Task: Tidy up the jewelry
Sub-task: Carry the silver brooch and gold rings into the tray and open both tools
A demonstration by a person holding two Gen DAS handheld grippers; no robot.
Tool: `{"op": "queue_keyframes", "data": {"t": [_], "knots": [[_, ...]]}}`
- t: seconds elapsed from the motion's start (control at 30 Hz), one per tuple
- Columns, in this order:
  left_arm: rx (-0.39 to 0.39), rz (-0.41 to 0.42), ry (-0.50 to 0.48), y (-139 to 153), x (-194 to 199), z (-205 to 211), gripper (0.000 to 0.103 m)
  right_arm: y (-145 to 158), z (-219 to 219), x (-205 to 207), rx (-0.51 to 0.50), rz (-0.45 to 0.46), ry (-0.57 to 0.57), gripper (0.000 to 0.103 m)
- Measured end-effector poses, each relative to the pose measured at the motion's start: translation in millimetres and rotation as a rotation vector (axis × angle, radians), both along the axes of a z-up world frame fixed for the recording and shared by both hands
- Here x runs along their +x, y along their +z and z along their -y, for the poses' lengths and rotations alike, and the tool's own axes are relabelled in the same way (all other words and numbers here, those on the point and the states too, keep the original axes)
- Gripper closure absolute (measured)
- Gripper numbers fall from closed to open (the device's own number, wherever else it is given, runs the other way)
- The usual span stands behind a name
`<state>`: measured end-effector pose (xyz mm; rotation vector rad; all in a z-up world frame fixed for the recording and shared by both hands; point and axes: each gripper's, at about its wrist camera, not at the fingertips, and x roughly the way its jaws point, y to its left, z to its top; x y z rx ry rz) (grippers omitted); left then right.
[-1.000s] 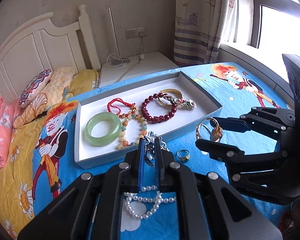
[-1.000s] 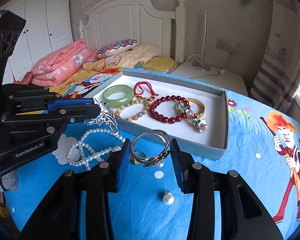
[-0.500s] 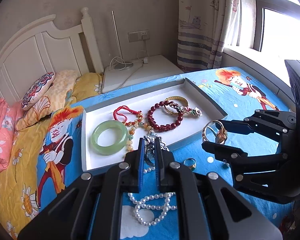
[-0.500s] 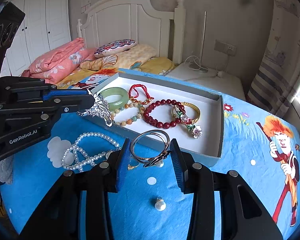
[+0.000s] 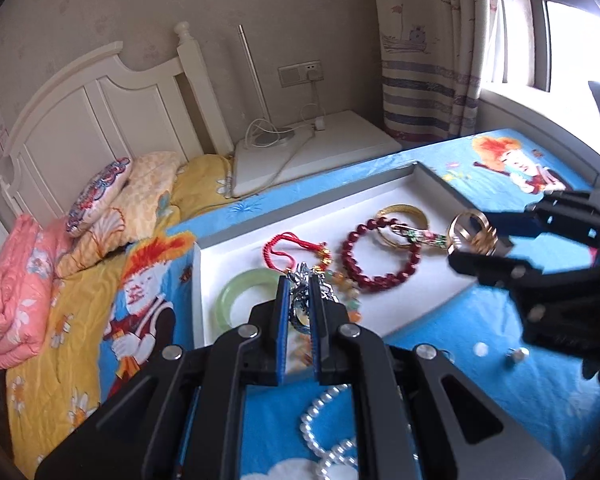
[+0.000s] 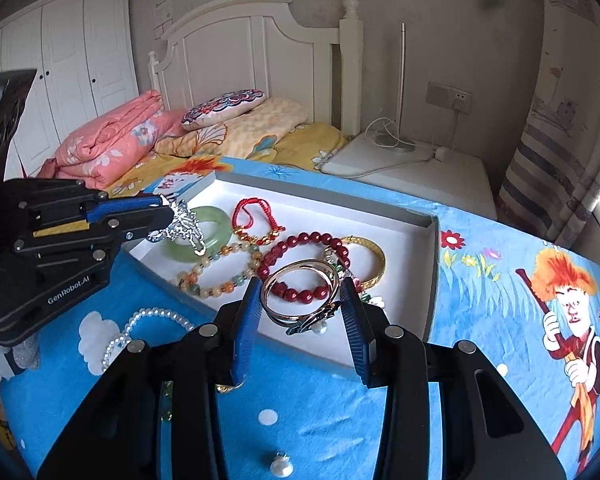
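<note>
My left gripper is pressed tight on a silver brooch, held above the near left corner of the white tray over the green jade bangle. My right gripper pinches a rose-gold bangle (a small pearl hangs from its clasp) above the tray's near edge, over the red bead bracelet. The pearl necklace lies on the blue bedspread just outside the tray's near left corner.

Pearl necklace partly behind tongs
</note>
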<state>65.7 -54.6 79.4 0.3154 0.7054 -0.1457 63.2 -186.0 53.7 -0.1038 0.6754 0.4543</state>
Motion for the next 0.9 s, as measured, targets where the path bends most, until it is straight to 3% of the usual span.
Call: {"op": "queue_keyframes", "data": {"t": [0.13, 0.33, 0.47, 0.63, 0.7, 0.73, 0.83, 0.9], "knots": [[0.097, 0.024, 0.018, -13.8, 15.6, 6.0, 0.094, -2.1, 17.0, 27.7, 0.036, -0.023, -0.028, 0.064], [0.276, 0.081, 0.035, -33.3, 29.2, 15.7, 0.094, -7.6, 27.9, 59.6, -0.003, -0.039, -0.083, 0.064], [0.356, 0.104, 0.015, -43.4, 31.7, 26.6, 0.094, -14.7, 24.2, 81.0, -0.043, -0.058, -0.089, 0.064], [0.329, 0.054, -0.038, -54.7, 30.6, 35.9, 0.089, -26.1, 11.6, 100.6, -0.102, -0.087, -0.08, 0.064], [0.277, 0.021, -0.059, -55.9, 30.0, 35.6, 0.061, -29.9, 9.5, 106.6, -0.107, -0.095, -0.084, 0.064], [0.255, 0.015, -0.067, -55.4, 28.3, 35.0, 0.056, -31.8, 9.3, 109.6, -0.107, -0.103, -0.089, 0.061], [0.222, 0.005, -0.063, -54.4, 26.1, 32.2, 0.054, -34.4, 11.8, 112.0, -0.086, -0.116, -0.105, 0.046], [0.209, 0.001, -0.057, -53.1, 24.6, 28.6, 0.054, -34.5, 13.4, 110.6, -0.075, -0.12, -0.109, 0.045]]}}
